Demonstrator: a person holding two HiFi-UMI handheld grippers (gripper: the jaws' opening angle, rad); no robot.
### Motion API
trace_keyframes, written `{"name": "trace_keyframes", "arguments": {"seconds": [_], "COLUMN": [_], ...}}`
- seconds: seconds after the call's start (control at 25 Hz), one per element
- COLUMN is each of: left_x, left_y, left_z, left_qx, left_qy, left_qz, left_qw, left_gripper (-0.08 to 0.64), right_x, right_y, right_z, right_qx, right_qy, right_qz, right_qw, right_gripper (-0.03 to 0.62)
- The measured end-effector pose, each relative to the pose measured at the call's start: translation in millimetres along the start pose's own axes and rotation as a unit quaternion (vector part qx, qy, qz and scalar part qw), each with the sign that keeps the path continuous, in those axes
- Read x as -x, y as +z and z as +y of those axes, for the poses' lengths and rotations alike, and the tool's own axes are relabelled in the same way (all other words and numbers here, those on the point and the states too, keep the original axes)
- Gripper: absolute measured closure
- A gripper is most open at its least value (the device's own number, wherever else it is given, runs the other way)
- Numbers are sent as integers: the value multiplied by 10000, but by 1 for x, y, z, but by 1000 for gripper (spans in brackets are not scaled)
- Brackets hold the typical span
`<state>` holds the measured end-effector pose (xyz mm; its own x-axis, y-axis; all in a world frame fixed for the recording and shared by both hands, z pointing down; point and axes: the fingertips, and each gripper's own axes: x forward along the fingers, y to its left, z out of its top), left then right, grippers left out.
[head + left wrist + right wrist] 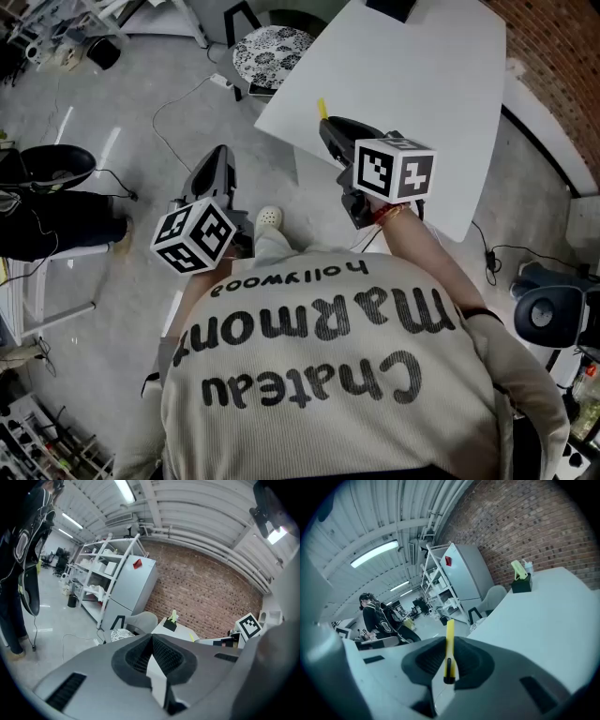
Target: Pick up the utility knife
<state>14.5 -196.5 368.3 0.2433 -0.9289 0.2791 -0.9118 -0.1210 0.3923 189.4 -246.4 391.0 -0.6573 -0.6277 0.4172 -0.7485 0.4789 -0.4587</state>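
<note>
Yellow utility knife (pixel 449 641); white table (pixel 422 84); red brick wall (pixel 555 56); black-white speckled stool (pixel 272 52).

Utility knife (pixel 449 645): slim yellow body, black slider. Stands edge-on, clamped between 2 jaws of right gripper (pixel 328 127), yellow end poking past them, over edge of white table (pixel 422 103).

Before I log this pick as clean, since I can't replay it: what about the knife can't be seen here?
The utility knife, right gripper view: lower end buried between the right gripper's pads; blade state too small to tell.
Head view: only its yellow tip shows; the gripper covers the rest.
</note>
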Motion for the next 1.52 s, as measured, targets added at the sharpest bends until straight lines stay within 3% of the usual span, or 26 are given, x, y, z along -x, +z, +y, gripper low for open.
{"name": "trace_keyframes", "arguments": {"seconds": [0.28,0.52,0.96,1.52], "left_x": [-1,-1,0,4], "left_y": [2,7,5,0], "left_z": [-5,-7,-8,-1], "left_qx": [-34,-143,-123,-101], "left_qy": [-105,-84,-92,-63], "left_qz": [-15,-104,-84,-96], "left_qw": [9999,9998,9998,9999], "left_gripper": [560,560,560,560], "right_x": [3,7,12,9], "right_y": [13,18,19,8], "right_z": [11,11,2,3], "right_qx": [208,431,770,887], "right_qy": [116,-55,-427,-489], "right_qz": [-394,-645,-805,-775], "right_qw": [9989,9970,9929,9918], "right_gripper": [535,535,534,534]}}
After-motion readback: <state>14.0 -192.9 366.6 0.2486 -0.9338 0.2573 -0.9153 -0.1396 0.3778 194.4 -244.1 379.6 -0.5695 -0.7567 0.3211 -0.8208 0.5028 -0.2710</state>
